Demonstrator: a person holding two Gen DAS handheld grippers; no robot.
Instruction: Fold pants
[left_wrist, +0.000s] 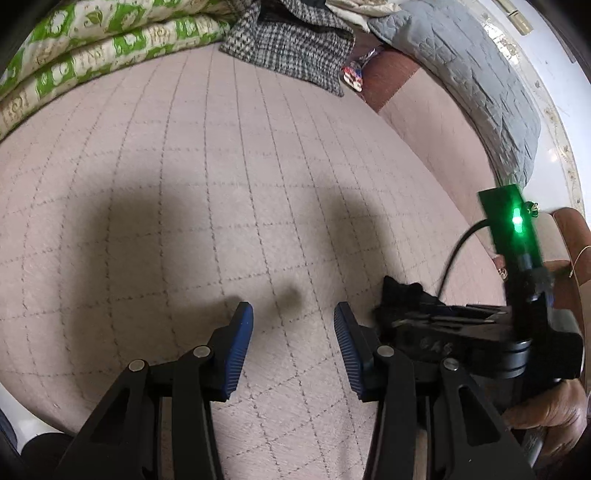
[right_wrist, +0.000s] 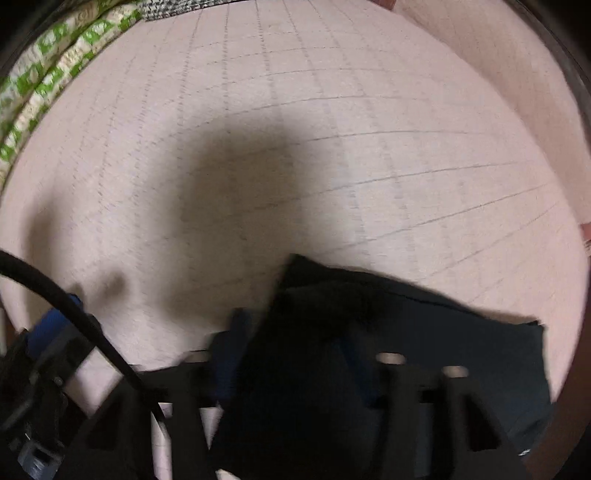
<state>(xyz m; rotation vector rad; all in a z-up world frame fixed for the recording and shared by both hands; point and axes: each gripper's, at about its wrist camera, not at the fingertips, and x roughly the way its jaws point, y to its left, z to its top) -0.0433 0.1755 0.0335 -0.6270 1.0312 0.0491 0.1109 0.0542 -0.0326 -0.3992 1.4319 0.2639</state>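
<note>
Right now my left gripper (left_wrist: 293, 345) is spread wide with nothing in it, hovering over the pink quilted bedspread (left_wrist: 207, 177). The black pants (right_wrist: 388, 343) drape across my right gripper (right_wrist: 295, 350) — whether it's clamped on them I can't tell, cloth hides the tips. They look soft, light and floppy; I'd take them by a hem or corner edge so the fold stays flat.
</note>
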